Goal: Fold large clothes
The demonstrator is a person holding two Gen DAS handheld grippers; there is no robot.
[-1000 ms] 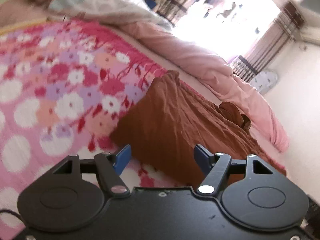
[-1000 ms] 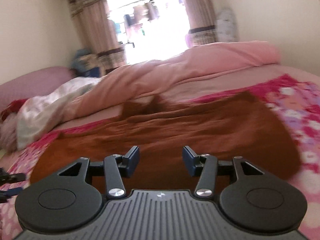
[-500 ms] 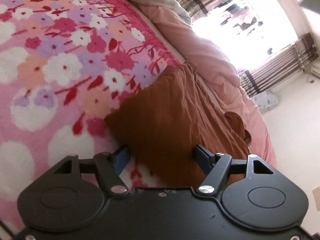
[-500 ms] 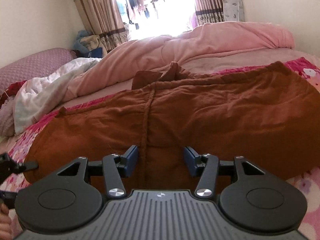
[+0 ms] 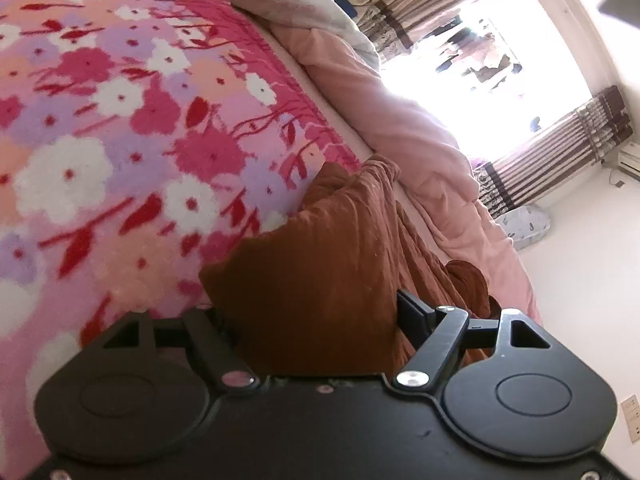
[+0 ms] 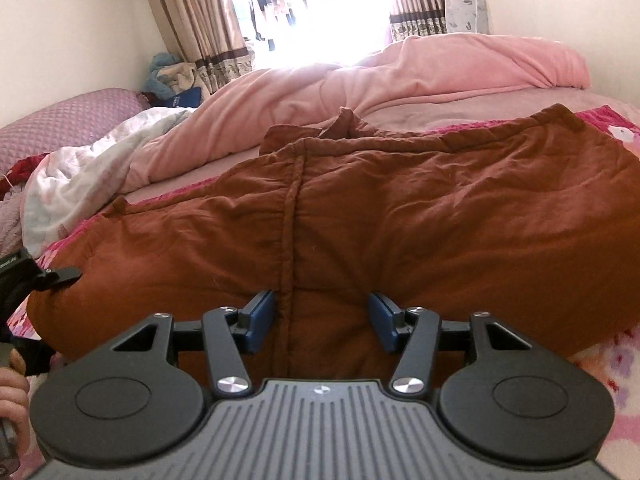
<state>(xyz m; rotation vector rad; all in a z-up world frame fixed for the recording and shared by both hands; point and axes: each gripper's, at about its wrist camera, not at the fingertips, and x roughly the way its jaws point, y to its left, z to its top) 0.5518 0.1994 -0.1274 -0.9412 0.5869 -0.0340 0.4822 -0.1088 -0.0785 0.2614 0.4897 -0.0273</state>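
Observation:
A large rust-brown garment (image 6: 400, 216) lies spread across the flowered bedspread, with a vertical seam down its middle. My right gripper (image 6: 322, 320) is open, its blue pads on either side of the garment's near edge beside the seam. In the left wrist view the same garment (image 5: 328, 280) shows its corner. My left gripper (image 5: 312, 316) is open with that corner between its fingers; the left finger is mostly hidden by cloth. The left gripper's tip also shows in the right wrist view (image 6: 60, 276) at the garment's left end.
The pink, red and white flowered bedspread (image 5: 120, 140) covers the bed. A pink duvet (image 6: 400, 76) is bunched behind the garment. A white blanket (image 6: 88, 168) and a purple pillow (image 6: 68, 120) lie at the left. Curtains (image 6: 192, 20) frame a bright window beyond.
Both grippers have moved down and closer to the garment. Its near edge now sits between the right fingers and its corner between the left fingers. Both stay open.

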